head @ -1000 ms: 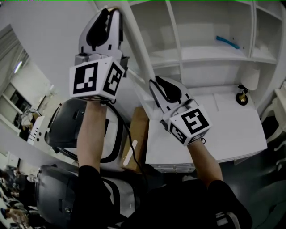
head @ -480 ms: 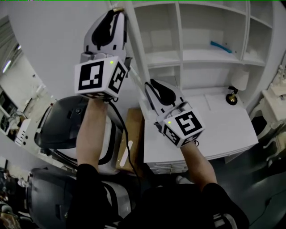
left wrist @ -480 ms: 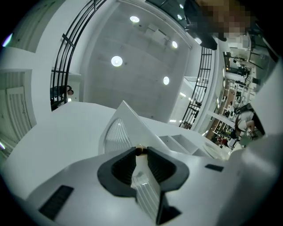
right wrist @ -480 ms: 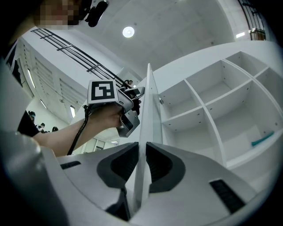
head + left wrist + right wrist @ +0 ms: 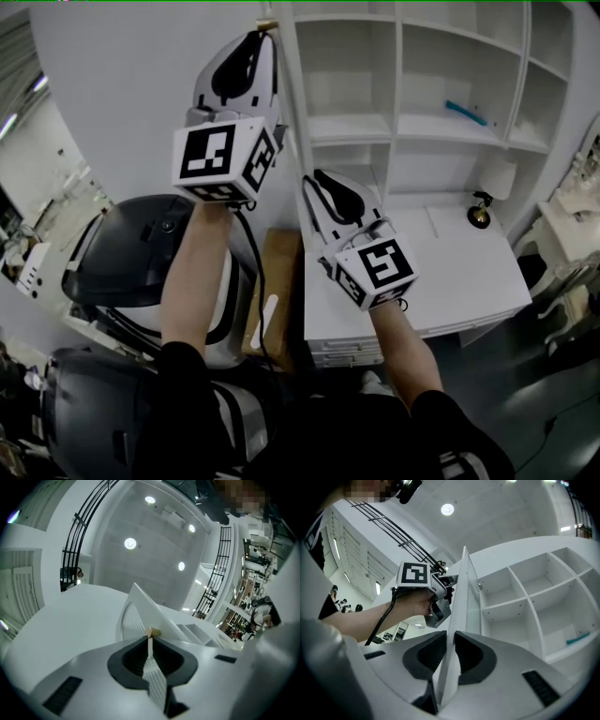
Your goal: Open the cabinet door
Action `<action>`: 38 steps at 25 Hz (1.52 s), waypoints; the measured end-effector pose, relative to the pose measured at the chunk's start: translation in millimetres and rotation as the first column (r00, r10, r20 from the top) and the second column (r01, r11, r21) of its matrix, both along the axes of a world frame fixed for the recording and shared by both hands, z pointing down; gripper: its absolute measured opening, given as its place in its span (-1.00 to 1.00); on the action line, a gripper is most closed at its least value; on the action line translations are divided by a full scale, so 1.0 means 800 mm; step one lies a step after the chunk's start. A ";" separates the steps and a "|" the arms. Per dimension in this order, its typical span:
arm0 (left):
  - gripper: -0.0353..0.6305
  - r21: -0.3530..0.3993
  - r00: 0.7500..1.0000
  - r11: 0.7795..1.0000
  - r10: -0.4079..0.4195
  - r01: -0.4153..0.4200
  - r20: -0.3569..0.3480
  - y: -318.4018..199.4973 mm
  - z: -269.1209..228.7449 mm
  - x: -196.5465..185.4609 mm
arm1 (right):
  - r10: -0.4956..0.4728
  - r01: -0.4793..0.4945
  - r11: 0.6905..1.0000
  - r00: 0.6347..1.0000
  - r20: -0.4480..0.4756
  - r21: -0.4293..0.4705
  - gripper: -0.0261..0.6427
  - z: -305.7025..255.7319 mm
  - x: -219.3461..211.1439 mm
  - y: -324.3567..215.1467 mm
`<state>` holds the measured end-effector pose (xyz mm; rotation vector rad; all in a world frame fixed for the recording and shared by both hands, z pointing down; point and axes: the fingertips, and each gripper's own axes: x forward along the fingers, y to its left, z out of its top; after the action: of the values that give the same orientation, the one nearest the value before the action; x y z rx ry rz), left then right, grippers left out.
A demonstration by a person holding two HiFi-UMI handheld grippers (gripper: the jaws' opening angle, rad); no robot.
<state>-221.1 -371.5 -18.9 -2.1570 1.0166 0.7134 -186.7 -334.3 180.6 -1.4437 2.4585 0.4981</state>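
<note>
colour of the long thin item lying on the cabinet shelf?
Teal-blue item on the white shelf; shows best in the head view.

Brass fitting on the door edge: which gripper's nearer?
Left. Left gripper clamps the cabinet door edge right at the brass fitting; right gripper clamps the same edge lower down.

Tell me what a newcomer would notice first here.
Two grippers with marker cubes dominate the head view: the left gripper high up and the right gripper lower, both clamped on the thin edge of the white cabinet door, which stands open. To the right of it are white shelves, with a blue object on one of them.
</note>
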 end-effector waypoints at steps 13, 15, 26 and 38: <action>-0.85 -0.116 1.000 0.993 0.001 0.000 0.009 0.001 0.074 -0.071 | 0.059 -0.057 0.996 0.998 0.023 -0.075 -0.87 0.035 -0.046 -0.018; -0.85 -0.132 1.000 0.991 -0.004 0.006 0.016 0.000 0.090 -0.078 | 0.052 -0.048 0.996 0.998 0.045 -0.081 -0.87 0.040 -0.047 -0.018; -0.85 -0.354 0.996 0.935 0.006 -0.037 -0.089 0.013 0.229 -0.138 | 0.037 -0.036 0.996 0.999 0.018 -0.083 -0.87 0.066 -0.059 0.006; -0.86 -0.538 0.998 0.841 0.050 -0.062 -0.038 0.056 0.385 -0.090 | 0.079 -0.069 0.980 0.996 0.046 -0.187 -0.87 0.138 -0.026 0.042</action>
<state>-292.9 -326.5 289.1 -2.6727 1.2889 0.5153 -207.2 -300.5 291.1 -1.6027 2.4716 0.2457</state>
